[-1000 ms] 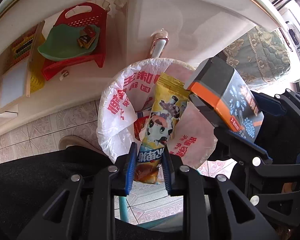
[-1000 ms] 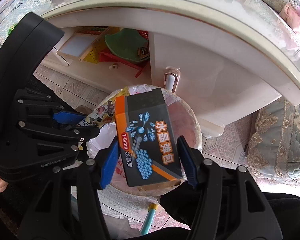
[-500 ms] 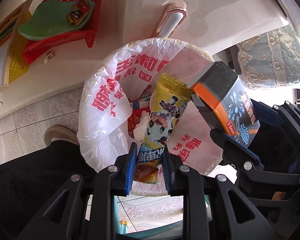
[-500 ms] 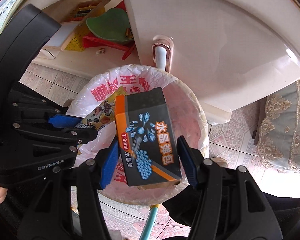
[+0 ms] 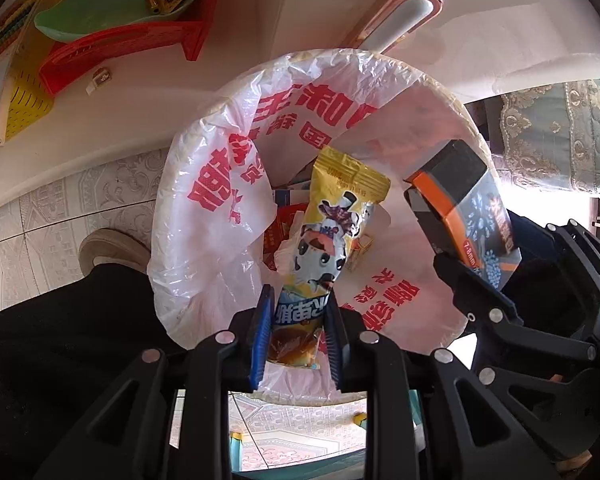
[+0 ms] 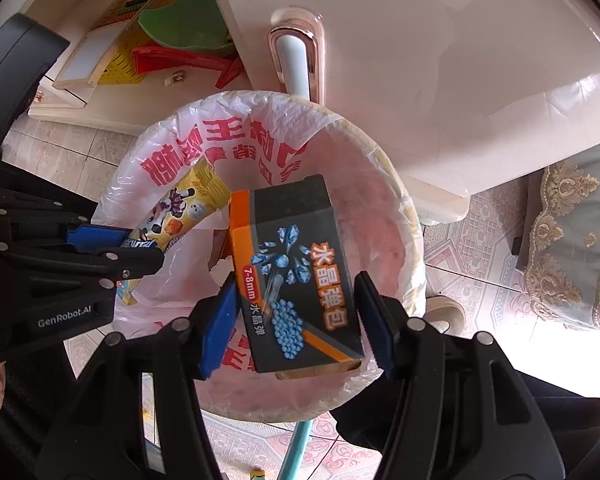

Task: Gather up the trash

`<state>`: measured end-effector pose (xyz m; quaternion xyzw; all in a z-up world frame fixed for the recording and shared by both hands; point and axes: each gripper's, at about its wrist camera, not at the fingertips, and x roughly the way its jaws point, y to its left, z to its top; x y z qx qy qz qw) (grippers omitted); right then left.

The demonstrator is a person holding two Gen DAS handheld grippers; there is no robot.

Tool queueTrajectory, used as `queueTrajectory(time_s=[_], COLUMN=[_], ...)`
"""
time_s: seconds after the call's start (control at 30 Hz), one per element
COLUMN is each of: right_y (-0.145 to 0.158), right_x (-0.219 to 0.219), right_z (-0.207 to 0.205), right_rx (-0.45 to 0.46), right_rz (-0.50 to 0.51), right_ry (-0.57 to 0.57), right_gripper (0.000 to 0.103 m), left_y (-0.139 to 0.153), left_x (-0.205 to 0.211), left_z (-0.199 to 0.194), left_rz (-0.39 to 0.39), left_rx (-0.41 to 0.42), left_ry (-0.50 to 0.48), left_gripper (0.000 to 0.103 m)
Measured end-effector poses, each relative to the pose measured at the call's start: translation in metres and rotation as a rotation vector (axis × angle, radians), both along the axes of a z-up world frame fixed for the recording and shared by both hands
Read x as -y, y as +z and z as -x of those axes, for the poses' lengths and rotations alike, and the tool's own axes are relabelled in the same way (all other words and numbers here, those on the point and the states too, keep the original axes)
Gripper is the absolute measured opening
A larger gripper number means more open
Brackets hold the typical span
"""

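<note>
Snags are risked: wrapper (image 5: pixel 332 236) pinched by left gripper (image 5: pixel 298 332), box (image 6: pixel 296 272) clamped by right gripper (image 6: pixel 296 320); bin liner (image 5: pixel 204 248) may be caught.

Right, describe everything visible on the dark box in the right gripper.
The dark box is grey-black cardboard with orange edging, blue crystal and pellet graphics and orange Chinese lettering. It looks intact and is tilted. The right gripper clamps its sides between blue pads, holding it over the bag-lined bin, beside the snack wrapper.
</note>
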<state>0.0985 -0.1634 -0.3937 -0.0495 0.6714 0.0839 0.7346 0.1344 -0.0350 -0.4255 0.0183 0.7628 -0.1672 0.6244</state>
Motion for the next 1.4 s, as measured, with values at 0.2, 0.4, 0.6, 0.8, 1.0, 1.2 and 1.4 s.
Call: queueTrajectory(time_s=[0.2,0.4,0.6,0.8,1.0,1.2,1.4], right_y=[-0.013,-0.016,-0.008,0.003,0.019,0.04,0.066], right_x=[-0.006,0.001,0.014,0.016,0.016,0.012,0.008], right_z=[-0.001,-0.005,-0.006,-0.003,0.006,0.018,0.034], right_rx=[-0.037,-0.046,-0.03,-0.006,0.025,0.065,0.126], right_rz=[-0.009,0.014,-0.014,-0.03,-0.038,-0.014,0.033], right_ry=[-0.001,-0.044,-0.092,-0.11,-0.132,-0.132,-0.145], right_gripper=[0.057,0.069,0.076,0.078,0.078,0.078,0.078], left_y=[-0.016,-0.018,-0.02,-0.012,0.008,0.03,0.053], left_x=[0.004,-0.003,-0.016,-0.009,-0.005,-0.003,-0.003], left_z=[-0.001,-0.003,-0.006,0.002,0.01,0.019,0.031], left_rz=[-0.023,-0.054,-0.044,-0.079,-0.099,-0.142,-0.181], left_rx=[-0.036,-0.03,-0.052,-0.007,0.074,0.16,0.23], left_ry=[-0.001,0.029,0.104,0.071,0.064,0.065,0.096], left_gripper=[0.024,0.046,0.068,0.071,0.071,0.072,0.072])
